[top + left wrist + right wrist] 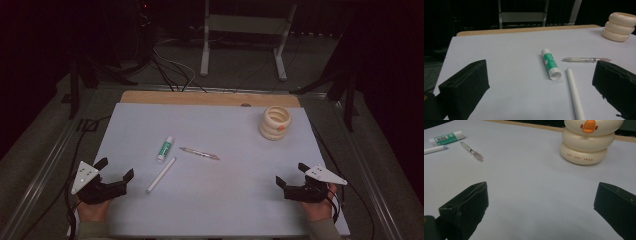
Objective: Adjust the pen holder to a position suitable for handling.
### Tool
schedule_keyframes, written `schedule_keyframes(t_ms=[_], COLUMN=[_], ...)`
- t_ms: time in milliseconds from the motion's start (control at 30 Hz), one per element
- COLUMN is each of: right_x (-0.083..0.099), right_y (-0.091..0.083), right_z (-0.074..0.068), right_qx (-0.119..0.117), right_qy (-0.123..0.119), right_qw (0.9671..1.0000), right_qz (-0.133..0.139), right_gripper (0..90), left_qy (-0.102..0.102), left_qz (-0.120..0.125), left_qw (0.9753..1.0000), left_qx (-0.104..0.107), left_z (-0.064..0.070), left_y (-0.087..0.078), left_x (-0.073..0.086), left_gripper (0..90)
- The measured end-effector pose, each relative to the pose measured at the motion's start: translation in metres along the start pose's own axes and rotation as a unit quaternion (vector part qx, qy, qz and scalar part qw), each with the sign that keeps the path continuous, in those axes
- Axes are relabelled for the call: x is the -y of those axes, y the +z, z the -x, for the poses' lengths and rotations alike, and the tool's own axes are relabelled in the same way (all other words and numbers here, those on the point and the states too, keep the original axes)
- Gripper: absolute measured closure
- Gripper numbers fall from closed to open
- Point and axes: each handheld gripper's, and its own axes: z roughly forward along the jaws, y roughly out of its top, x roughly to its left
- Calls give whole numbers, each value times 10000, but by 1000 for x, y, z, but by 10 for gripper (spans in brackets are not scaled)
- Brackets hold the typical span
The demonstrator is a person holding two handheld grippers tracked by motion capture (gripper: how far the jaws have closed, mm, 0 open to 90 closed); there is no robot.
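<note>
On the white board (235, 165) lie a green-and-white glue stick (164, 148) (551, 64) (446, 138), a clear pen (199, 153) (586, 59) (471, 151) and a long white stick (161, 174) (575, 94) (434, 149). A cream ringed holder with an orange duck beak (275, 122) (619, 26) (587, 141) stands at the back right. My left gripper (116, 167) (539, 87) rests open at the front left, jaws apart, nothing between them. At the front right my right gripper (291, 174) (541, 207) is open too and holds nothing.
A wooden tabletop edge (210, 98) runs behind the board. Beyond it, a white metal stand (244, 30) and several cables (170, 67) sit on the dark floor. Metal rails (50, 165) run along both sides of the table.
</note>
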Motion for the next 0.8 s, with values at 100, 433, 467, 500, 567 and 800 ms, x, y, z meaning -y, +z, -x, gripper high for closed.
schedule_keyframes(t_ms=[100, 433, 467, 500, 567, 800], right_x=[0, -2, -2, -3, -5, -25], right_y=[-1, -2, -2, -3, -4, -6], right_z=[0, 0, 0, 0, 0, 0], right_qx=[5, 5, 5, -32, -34, -27], right_qy=[-2, 44, 44, 122, 137, 68], right_qw=[10000, 10000, 10000, 9999, 9999, 10000], right_qz=[3, 18, 18, 37, 25, -31], right_gripper=[0, 0, 0, 0, 0, 0], left_qy=[10, 16, 8, 8, -7, 21], left_qz=[-50, -155, -160, -164, -153, -194], left_qw=[10000, 9999, 9998, 9998, 9998, 9997], left_qx=[20, -63, -79, -98, -123, -139], left_z=[0, 1, 1, 1, 0, 2], left_y=[1, 2, 2, 1, 1, 2], left_x=[0, 3, 3, 3, 3, 2], left_gripper=[11, 11, 11, 11, 11, 11])
